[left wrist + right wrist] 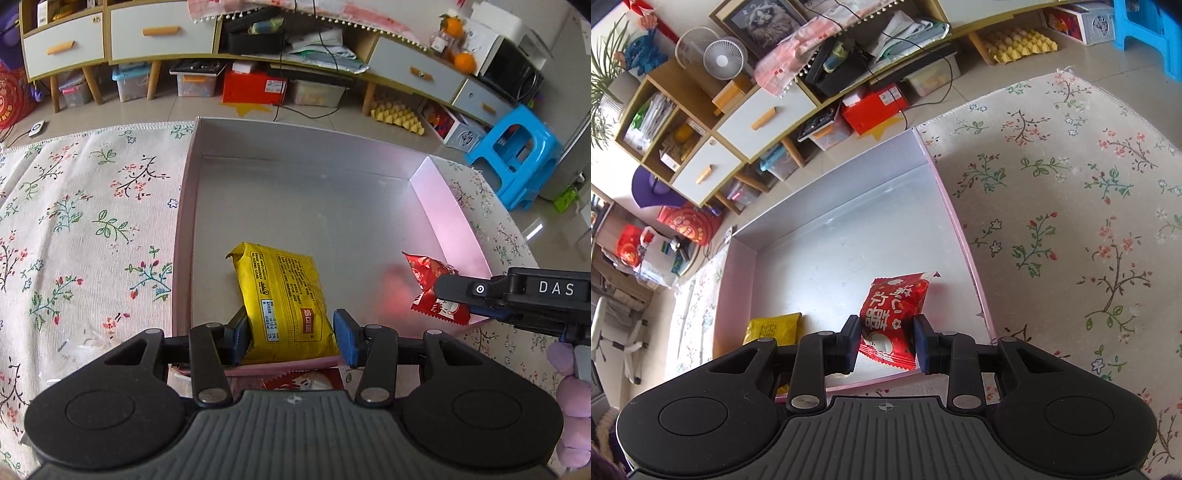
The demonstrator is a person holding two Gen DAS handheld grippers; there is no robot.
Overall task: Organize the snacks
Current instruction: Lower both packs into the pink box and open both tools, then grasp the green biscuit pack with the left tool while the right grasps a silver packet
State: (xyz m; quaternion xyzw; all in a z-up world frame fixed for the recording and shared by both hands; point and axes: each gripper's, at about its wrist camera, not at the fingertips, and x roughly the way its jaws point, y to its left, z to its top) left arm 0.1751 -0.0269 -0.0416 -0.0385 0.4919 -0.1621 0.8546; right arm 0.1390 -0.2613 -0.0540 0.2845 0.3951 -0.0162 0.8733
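A shallow pink box (183, 221) with a grey inside lies on the flowered tablecloth. My left gripper (291, 338) is shut on a yellow snack packet (284, 295), whose far end rests on the box floor by the near wall. My right gripper (886, 343) is shut on a red snack packet (892, 310), held just above the floor at the box's (960, 229) near right corner. In the left wrist view the right gripper (448, 295) comes in from the right with the red packet (424, 275). The yellow packet (774, 326) shows at the lower left in the right wrist view.
Another red packet (303, 380) lies on the cloth just outside the box's near wall, under my left gripper. A fuzzy purple sleeve (570, 406) is at the right. Beyond the table stand low cabinets (162, 33), storage bins and a blue stool (517, 155).
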